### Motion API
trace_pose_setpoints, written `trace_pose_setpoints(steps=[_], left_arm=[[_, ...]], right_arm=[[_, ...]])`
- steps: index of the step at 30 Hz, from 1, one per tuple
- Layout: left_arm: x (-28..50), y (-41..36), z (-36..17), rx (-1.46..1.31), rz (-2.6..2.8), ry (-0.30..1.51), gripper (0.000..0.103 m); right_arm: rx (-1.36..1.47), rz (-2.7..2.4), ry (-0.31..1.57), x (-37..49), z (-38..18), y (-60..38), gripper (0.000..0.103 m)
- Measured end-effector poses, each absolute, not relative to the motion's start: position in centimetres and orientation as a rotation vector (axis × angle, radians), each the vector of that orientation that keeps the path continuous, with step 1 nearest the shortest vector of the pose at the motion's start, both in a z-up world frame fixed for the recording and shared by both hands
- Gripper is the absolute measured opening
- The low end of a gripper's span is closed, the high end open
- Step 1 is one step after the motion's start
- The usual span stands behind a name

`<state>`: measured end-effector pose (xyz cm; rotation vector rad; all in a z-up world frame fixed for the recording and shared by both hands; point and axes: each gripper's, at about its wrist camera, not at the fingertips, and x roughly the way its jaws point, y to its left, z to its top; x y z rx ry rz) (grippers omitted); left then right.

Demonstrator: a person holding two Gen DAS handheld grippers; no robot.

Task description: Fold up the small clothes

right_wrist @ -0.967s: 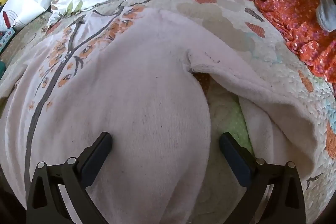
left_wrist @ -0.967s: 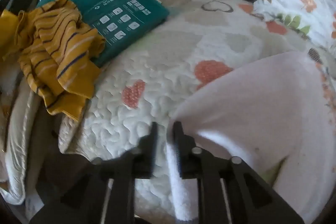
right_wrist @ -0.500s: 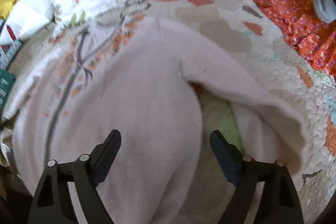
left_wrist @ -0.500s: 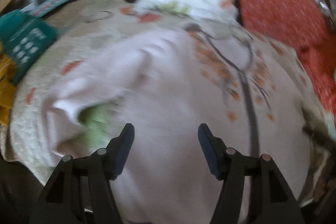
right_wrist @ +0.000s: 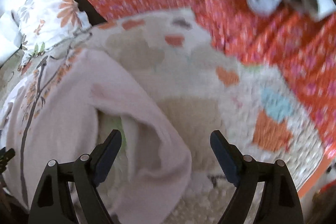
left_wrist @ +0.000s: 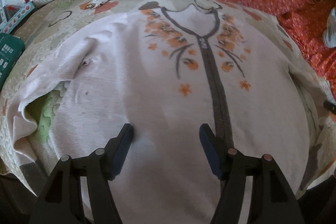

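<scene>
Here the pale pink top (left_wrist: 147, 81) lies face up and spread on the quilted bedspread (left_wrist: 63, 20), its dark placket running from the neckline toward the camera, presumably laid flat so the sides can be folded in. Left gripper (left_wrist: 166, 138) hovers over the lower body of the top, fingers released, holding nothing. Right gripper (right_wrist: 166, 144), fingers also released, straddles the top's sleeve (right_wrist: 151, 119); likely the next grasp. Right view is motion-blurred.
</scene>
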<state>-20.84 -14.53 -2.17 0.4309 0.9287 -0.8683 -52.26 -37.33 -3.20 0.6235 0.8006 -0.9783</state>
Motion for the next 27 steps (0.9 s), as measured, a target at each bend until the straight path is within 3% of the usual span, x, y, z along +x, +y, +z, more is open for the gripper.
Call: trace_pose_setpoints(steps=[10,12,14,15,21,23,24,26,27], left_arm=[[-20.6,-14.7,-2.8,0.43,-0.869,0.937,0.069],[-20.4,-14.8,-2.5,0.422,-0.869,0.94,0.069],[-20.4,-14.8,-2.4,0.42,-0.869,0.941,0.069],[-20.5,-14.8,-2.5,0.421,-0.869,0.94,0.069],[-20.5,-14.0,-2.4,0.412,-0.881,0.95,0.069],[-20.4,-13.9,-2.4,0.401,-0.882,0.96,0.069],[-20.3,-13.7,-2.4,0.395,-0.883,0.966,0.069],[-20.3,-13.6,-2.3,0.386,-0.884,0.971,0.069],[-20.4,-13.5,-2.1,0.381,-0.886,0.966,0.069]], right_arm=[[0.763,-0.895,0.842,-55.7,-7.1,-31.1,0.09],[0.696,-0.901,0.846,-55.1,-7.0,-29.7,0.076],[0.68,-0.831,0.834,-54.4,-6.4,-29.2,0.016],[0.665,-0.83,0.832,-54.3,-5.9,-29.2,0.013],[0.313,-1.247,0.953,-56.2,-1.8,-30.6,0.01],[0.175,-1.42,1.008,-56.8,-0.9,-31.5,0.014],[0.12,-1.508,1.034,-57.3,-0.6,-32.2,0.019],[0.113,-1.609,1.026,-58.4,0.3,-33.2,0.051],[0.148,-1.603,1.003,-58.9,0.9,-33.4,0.054]])
